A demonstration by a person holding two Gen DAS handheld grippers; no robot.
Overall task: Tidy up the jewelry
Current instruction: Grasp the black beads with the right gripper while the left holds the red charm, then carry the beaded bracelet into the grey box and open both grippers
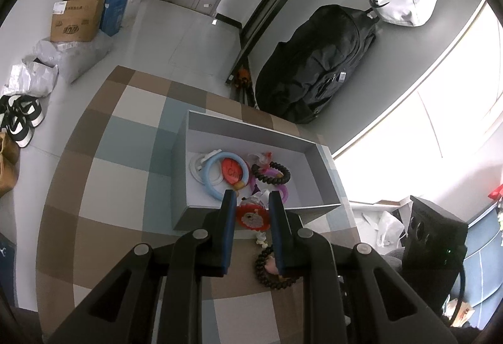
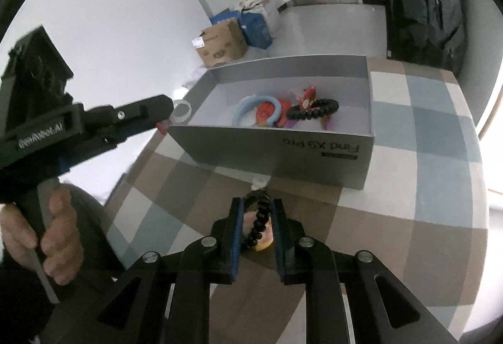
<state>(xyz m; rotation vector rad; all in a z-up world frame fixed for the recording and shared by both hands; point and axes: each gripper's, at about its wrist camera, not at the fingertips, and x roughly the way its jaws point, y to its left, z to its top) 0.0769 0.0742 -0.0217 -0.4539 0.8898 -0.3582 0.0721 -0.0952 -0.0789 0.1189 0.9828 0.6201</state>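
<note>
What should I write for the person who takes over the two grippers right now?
Left gripper: shut on a red charm, at the grey box corner.
Right gripper: around the black bead bracelet in front of the box; firm grip unclear.
Done: blue ring, black spiral tie and other pieces lie in the box.
Left: charm in, then the bracelet and the small white piece beside it.

The right gripper [image 2: 255, 212] straddles a black beaded bracelet [image 2: 257, 219] on the checkered cloth [image 2: 408, 174], just before the grey box [image 2: 283, 149] of jewelry. The left gripper [image 2: 163, 124] hovers beside the box's left corner.
</note>
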